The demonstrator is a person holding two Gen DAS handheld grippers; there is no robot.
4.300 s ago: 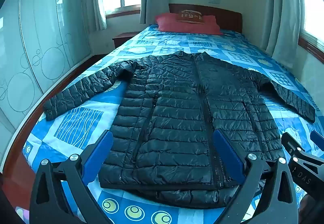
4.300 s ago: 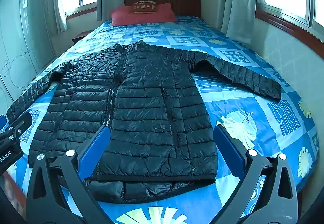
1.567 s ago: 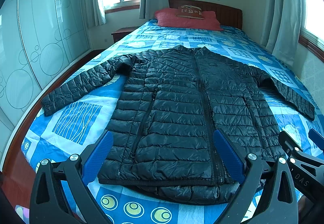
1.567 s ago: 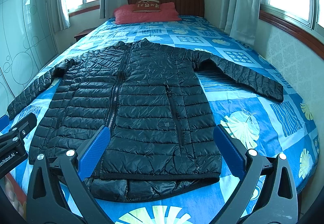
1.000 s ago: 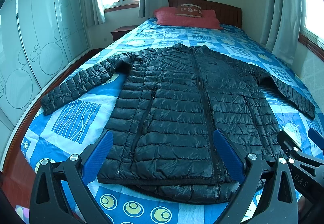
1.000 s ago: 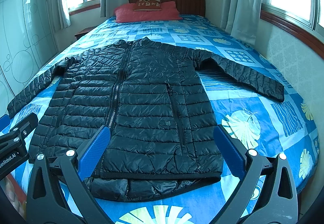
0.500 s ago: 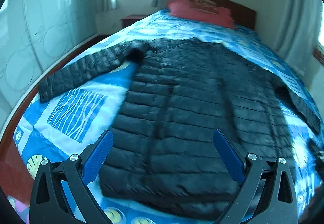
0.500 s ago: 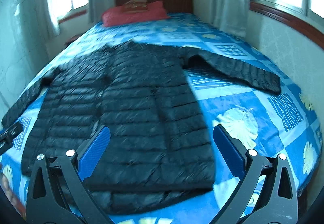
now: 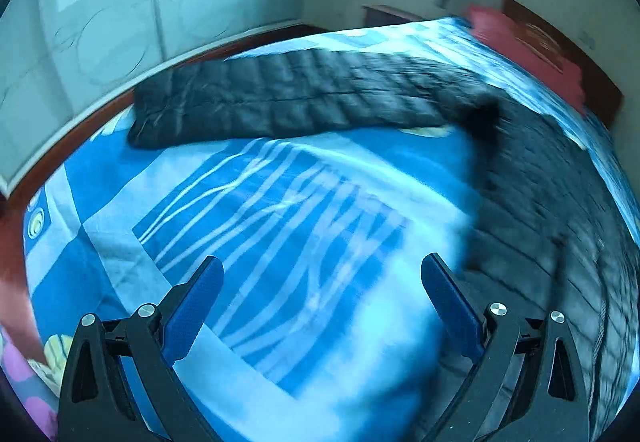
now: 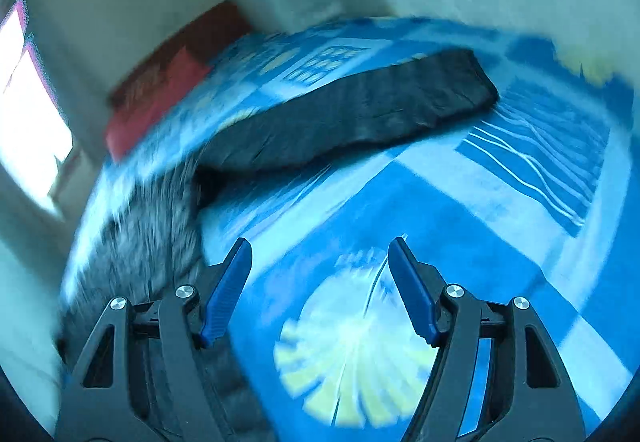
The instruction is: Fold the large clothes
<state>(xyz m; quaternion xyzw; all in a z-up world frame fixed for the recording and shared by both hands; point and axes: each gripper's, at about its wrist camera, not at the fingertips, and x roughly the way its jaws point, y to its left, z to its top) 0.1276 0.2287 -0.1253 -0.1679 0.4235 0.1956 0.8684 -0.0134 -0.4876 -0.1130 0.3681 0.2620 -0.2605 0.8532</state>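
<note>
A black quilted jacket lies flat on the blue patterned bed. In the left wrist view its left sleeve (image 9: 288, 102) stretches across the upper picture and its body (image 9: 560, 226) fills the right side. My left gripper (image 9: 322, 282) hangs open over bare bedspread (image 9: 280, 210), short of that sleeve, with nothing between its blue pads. In the blurred, tilted right wrist view the other sleeve (image 10: 360, 114) runs across the middle and the jacket body (image 10: 136, 242) is at the left. My right gripper (image 10: 320, 262) hovers over a pale leaf print (image 10: 352, 354), its jaws closing on nothing.
A red pillow (image 9: 532, 46) and dark wooden headboard (image 9: 568, 42) lie at the bed's far end. A glass-fronted wardrobe (image 9: 100, 22) and strip of red-brown floor (image 9: 16, 274) border the bed's left edge. A bright window (image 10: 28, 114) shows at the left of the right wrist view.
Both grippers swung apart from the jacket's hem, dropped and rolled: the left toward the left sleeve, the right toward the right sleeve. The right gripper's jaws have narrowed.
</note>
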